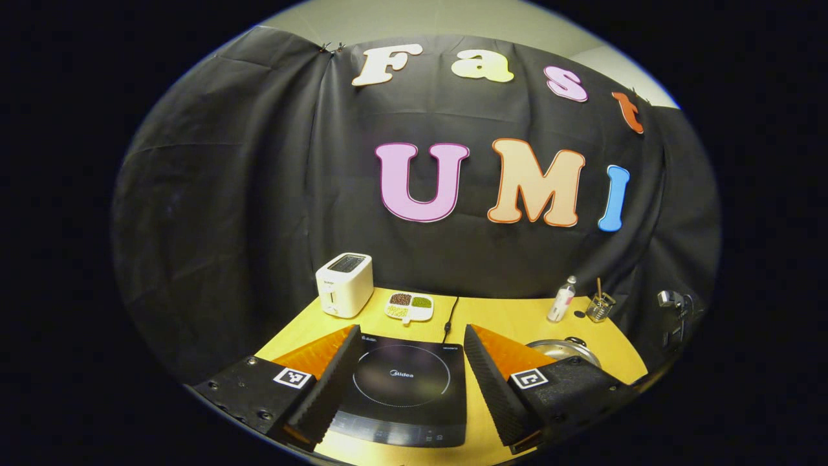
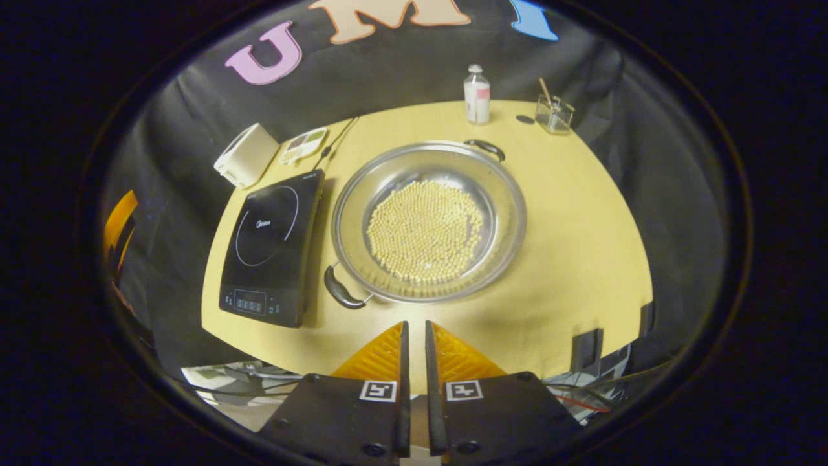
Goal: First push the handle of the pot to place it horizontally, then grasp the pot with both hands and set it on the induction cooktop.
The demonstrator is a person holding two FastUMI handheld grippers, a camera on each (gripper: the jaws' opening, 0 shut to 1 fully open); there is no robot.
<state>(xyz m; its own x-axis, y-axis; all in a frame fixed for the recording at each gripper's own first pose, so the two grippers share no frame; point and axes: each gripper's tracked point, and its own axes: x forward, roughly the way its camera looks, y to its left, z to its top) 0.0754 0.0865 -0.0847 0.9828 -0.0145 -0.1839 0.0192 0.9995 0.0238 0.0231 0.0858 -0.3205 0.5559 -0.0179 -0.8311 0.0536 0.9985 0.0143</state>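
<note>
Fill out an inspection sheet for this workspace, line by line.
Surface: yellow table, bare at the right of the pot.
Job's things: steel pot of pale beans sits beside the induction cooktop, not on it; pot handles lie on a diagonal, not horizontal.
Clutter: white toaster, divided snack dish, small bottle, glass with a stick, all at the table's far edge.
Grippers: left hand-held gripper open over the cooktop; right hand-held gripper nearly closed, holding nothing, short of the pot.
Cables: black cord runs back from the cooktop.
Surroundings: black cloth wall.
</note>
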